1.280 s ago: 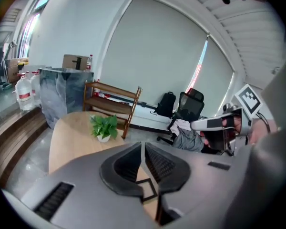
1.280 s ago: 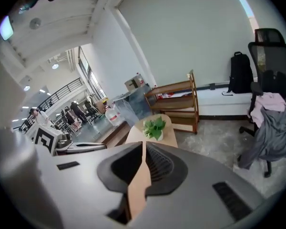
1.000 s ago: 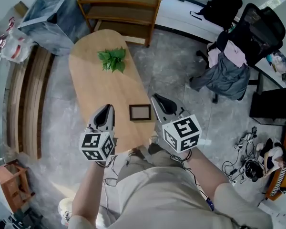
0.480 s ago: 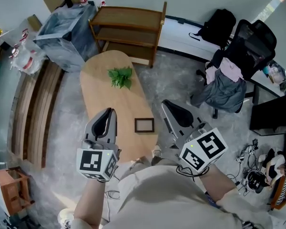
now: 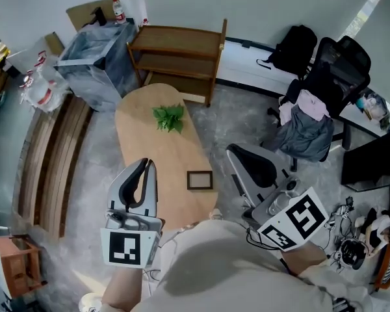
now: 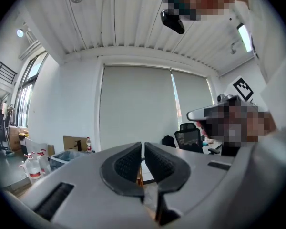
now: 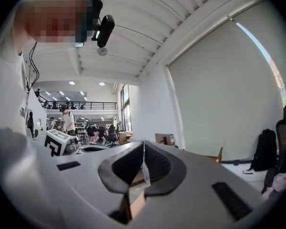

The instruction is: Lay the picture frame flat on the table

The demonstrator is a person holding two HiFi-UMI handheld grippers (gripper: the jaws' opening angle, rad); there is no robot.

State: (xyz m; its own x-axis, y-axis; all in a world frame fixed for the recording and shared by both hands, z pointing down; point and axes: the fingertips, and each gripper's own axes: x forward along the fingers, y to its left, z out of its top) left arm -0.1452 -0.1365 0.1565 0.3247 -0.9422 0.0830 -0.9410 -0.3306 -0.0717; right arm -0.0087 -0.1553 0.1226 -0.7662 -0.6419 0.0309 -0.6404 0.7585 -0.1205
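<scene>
Head view: picture frame [image 5: 199, 180] lay flat on the wooden surface [image 5: 149, 135], near its close end and right edge, well apart from the leafy plant [image 5: 169, 117]. Left tool [image 5: 143, 163] and right tool [image 5: 230, 149] hung on either side of the frame, neither touching it.

Left gripper view: left tool [image 6: 143, 144] nearly closed, a thin gap, nothing between the jaws; aimed out at the room.

Right gripper view: right tool [image 7: 143, 143] pressed together, empty.

Risk: the frame sat close to the edge, so a low sweep of the right tool could push it off onto the floor.
</scene>
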